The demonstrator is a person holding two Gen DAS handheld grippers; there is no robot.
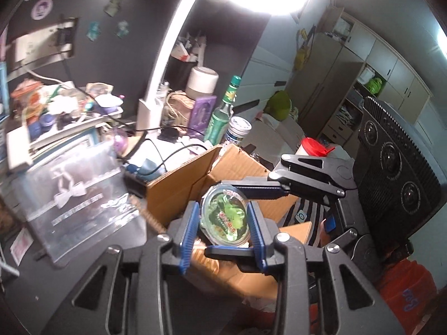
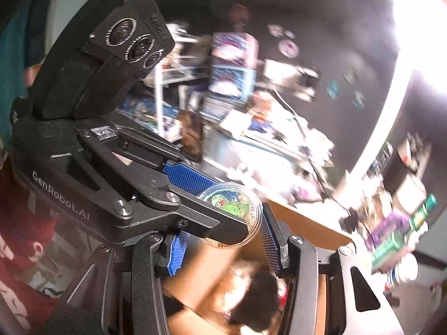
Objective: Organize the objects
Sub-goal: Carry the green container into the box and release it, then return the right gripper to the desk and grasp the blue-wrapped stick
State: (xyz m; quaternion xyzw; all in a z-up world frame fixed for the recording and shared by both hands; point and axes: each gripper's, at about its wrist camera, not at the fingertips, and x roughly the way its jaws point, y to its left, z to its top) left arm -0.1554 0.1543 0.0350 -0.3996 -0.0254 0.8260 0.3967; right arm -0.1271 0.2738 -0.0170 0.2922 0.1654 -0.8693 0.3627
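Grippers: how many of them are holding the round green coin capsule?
2. The left gripper clamps the coin capsule by its sides above the cardboard box; the right gripper grips it from the right.

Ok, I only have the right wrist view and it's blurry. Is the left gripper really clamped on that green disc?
Observer: Yes. In the left wrist view, the left gripper has both blue pads against opposite edges of the disc.
Operator: Anything left of the cardboard box?
Observer: A clear plastic case stands just left of the box.
Operator: And behind the box?
Observer: A red-lidded cup, upright, past the box's far flaps.
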